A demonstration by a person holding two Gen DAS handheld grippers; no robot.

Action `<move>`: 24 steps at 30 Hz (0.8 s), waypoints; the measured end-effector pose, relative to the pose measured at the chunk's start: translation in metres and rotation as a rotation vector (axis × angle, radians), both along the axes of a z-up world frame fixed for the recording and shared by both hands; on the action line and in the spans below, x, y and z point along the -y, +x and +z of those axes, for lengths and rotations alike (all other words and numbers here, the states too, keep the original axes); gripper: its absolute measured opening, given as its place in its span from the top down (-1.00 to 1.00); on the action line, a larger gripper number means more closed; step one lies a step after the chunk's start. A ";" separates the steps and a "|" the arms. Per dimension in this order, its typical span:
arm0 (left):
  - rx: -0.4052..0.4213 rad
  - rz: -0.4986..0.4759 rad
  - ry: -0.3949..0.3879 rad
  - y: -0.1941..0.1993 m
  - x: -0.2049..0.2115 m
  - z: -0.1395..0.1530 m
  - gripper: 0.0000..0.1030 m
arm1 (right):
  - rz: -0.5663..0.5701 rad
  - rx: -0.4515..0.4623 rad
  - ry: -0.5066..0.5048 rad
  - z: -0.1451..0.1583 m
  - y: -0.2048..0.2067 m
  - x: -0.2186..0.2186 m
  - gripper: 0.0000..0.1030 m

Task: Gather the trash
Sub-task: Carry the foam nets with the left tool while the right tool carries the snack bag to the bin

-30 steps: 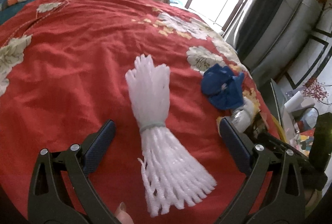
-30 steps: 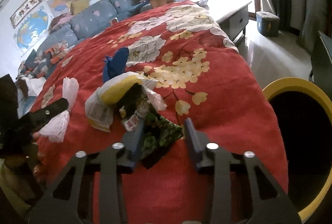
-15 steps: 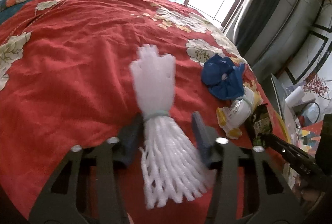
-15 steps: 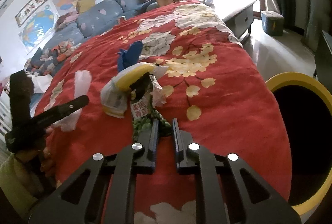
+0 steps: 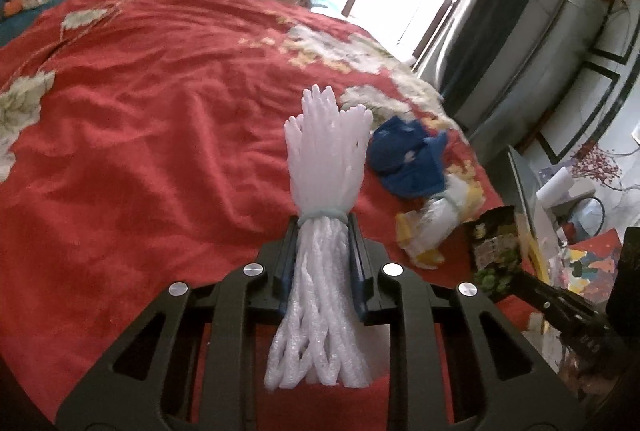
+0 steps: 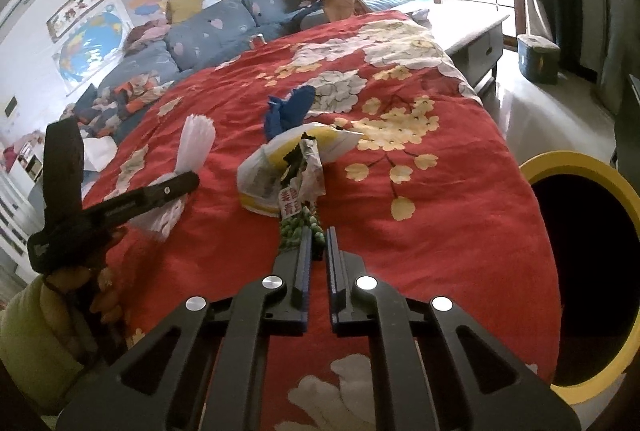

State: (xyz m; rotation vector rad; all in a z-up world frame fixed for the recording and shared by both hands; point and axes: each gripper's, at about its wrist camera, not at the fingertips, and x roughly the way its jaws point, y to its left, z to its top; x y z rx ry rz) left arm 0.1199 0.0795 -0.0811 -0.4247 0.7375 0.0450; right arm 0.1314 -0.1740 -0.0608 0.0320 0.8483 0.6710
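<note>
My left gripper point(image 5: 322, 231) is shut on a white foam net bundle point(image 5: 326, 167), just below its pale band, held above the red bedspread point(image 5: 140, 119). The bundle also shows in the right wrist view point(image 6: 194, 139). My right gripper point(image 6: 317, 237) is shut on a green snack wrapper point(image 6: 302, 191) and holds it upright over the bed; the wrapper also shows in the left wrist view point(image 5: 494, 251). A yellow-white plastic bag point(image 6: 276, 163) and a crumpled blue wrapper point(image 6: 290, 107) lie on the bed behind it.
A yellow-rimmed bin point(image 6: 580, 271) with a dark inside stands on the floor at the bed's right side. A blue sofa point(image 6: 192, 39) lies beyond the bed. A grey cabinet point(image 6: 480, 39) and a small box point(image 6: 538, 57) stand by the window.
My left gripper closed on the foam net and lifted it off the bedspread. My right gripper closed on the green wrapper and raised it.
</note>
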 end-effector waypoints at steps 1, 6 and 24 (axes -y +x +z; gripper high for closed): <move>0.013 -0.008 0.000 -0.001 0.002 0.004 0.68 | 0.003 0.002 0.002 0.001 -0.002 0.001 0.88; 0.050 -0.050 0.007 -0.003 0.016 0.019 0.68 | 0.003 0.013 0.009 0.007 -0.006 0.004 0.88; 0.114 -0.186 0.032 0.002 0.074 0.049 0.68 | -0.136 0.080 0.048 0.032 0.000 0.058 0.88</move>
